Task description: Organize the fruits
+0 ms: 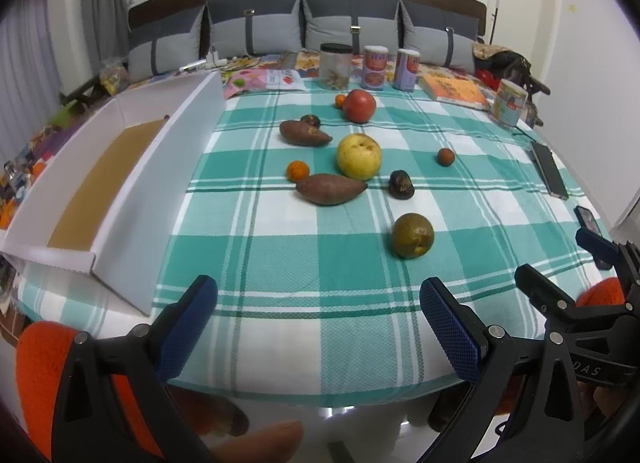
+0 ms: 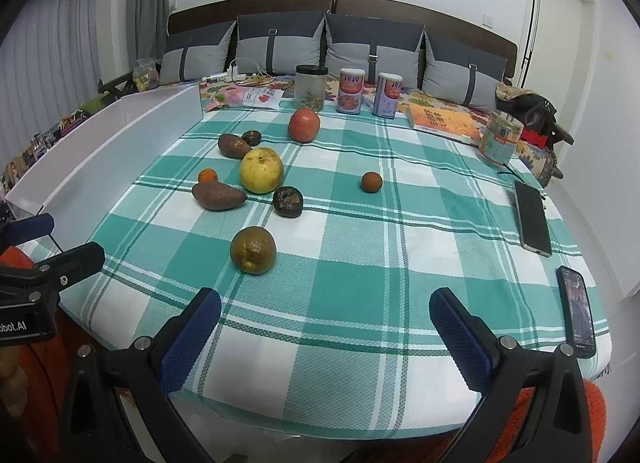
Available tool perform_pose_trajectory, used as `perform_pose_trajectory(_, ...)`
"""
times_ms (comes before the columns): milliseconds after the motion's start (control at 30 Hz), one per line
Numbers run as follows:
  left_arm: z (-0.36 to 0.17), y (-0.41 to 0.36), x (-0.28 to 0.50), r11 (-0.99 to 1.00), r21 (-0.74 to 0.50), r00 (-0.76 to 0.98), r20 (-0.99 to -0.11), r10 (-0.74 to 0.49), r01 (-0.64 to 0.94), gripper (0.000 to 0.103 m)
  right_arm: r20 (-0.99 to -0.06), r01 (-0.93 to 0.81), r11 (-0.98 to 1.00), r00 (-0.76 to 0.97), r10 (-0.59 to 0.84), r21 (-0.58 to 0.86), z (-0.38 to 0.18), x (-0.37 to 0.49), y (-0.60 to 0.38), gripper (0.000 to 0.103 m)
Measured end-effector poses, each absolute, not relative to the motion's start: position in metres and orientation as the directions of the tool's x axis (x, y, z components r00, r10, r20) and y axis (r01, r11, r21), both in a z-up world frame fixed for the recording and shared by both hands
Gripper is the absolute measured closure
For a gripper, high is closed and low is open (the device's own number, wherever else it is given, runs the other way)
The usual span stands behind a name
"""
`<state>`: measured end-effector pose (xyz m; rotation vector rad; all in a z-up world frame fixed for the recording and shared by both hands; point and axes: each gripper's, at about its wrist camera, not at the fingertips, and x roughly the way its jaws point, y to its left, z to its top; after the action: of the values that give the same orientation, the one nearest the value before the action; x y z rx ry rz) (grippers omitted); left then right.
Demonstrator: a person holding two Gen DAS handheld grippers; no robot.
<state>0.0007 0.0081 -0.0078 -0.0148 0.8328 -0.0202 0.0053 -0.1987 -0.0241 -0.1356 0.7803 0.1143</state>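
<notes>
Both tongs, the left tongs [image 1: 318, 327] and the right tongs [image 2: 325, 339], hang spread and empty over the bed's near edge. Fruits lie loose mid-bed on the checked cloth [image 2: 360, 263]: a yellow pear [image 1: 359, 156], a red apple [image 1: 359, 105], a green orange [image 1: 412, 235]. A white box [image 1: 132, 199] sits along the left edge.
</notes>
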Motion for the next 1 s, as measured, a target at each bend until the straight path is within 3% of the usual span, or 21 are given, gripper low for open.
perform_pose_trajectory(1000,-0.012,0.014,0.004,1.0,-0.017,0.67,-0.743,-0.008,-0.007,0.001,-0.691,-0.188,0.976,0.72,0.063,-0.108,-0.028,0.006,-0.188,0.0)
